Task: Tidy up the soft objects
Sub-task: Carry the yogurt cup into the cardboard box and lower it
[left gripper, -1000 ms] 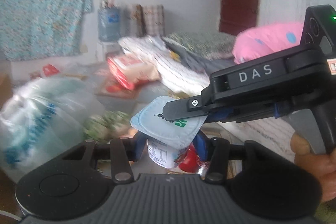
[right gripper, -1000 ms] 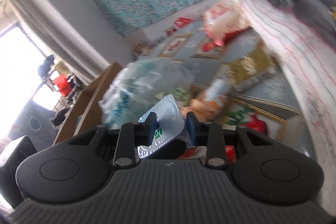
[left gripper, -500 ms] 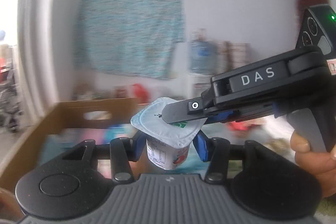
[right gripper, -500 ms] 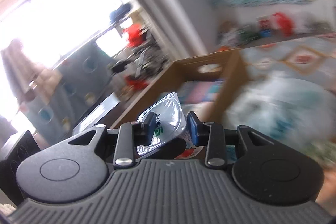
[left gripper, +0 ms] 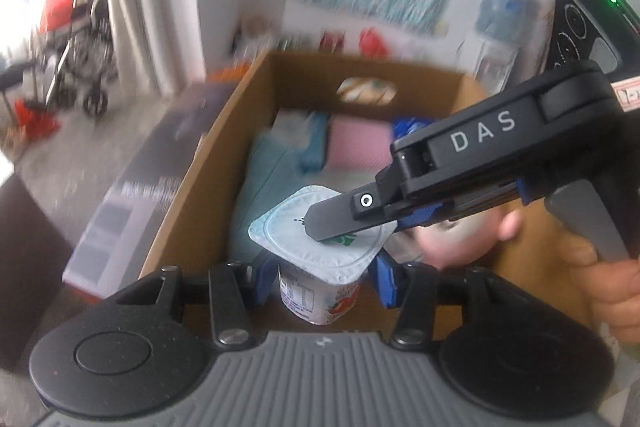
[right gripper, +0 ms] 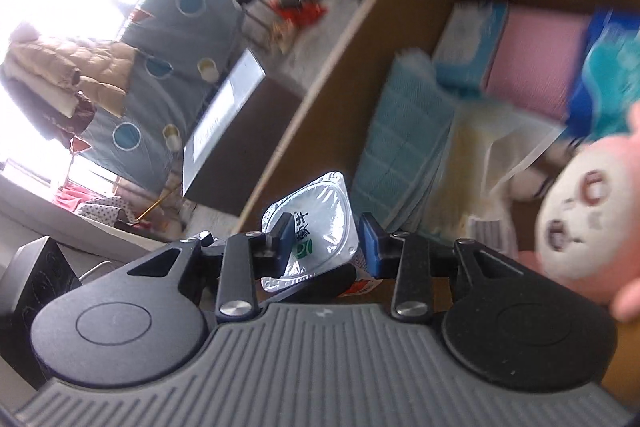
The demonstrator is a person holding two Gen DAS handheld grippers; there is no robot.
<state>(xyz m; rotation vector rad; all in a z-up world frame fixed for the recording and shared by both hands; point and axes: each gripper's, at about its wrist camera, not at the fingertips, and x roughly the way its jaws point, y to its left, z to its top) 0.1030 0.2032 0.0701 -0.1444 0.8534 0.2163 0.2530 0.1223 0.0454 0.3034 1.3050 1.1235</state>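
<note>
Left claw (left gripper: 322, 277) is clenched on the white plastic yogurt cup with the foil lid and red fruit print (left gripper: 320, 297). Blue pads sit on either side of the cup body, just under the lid rim, and the cup is upright.

Right claw (right gripper: 328, 239) comes in from the right, carried by the person's hand (left gripper: 616, 291). One black finger lies flat across the top of the foil lid. From its own camera the lid sits between the two blue pads and one pad overlaps the foil. We cannot tell whether the pads actually pinch the lid or only flank it.

The cup hangs in the air over the open brown cardboard box (left gripper: 208, 163), close to the box's near edge and towards its left wall. It is not resting on anything inside.

In the box:
- a folded teal quilted cloth (right gripper: 404, 155) along the left wall
- a light blue soft pack (right gripper: 468, 47) towards the far left corner
- a flat pink pad (right gripper: 536, 59) against the far wall
- a pink and white plush toy (right gripper: 580, 227) at the right side

A long dark carton (left gripper: 132, 187) lies on the floor just beside the box's left wall.
</note>
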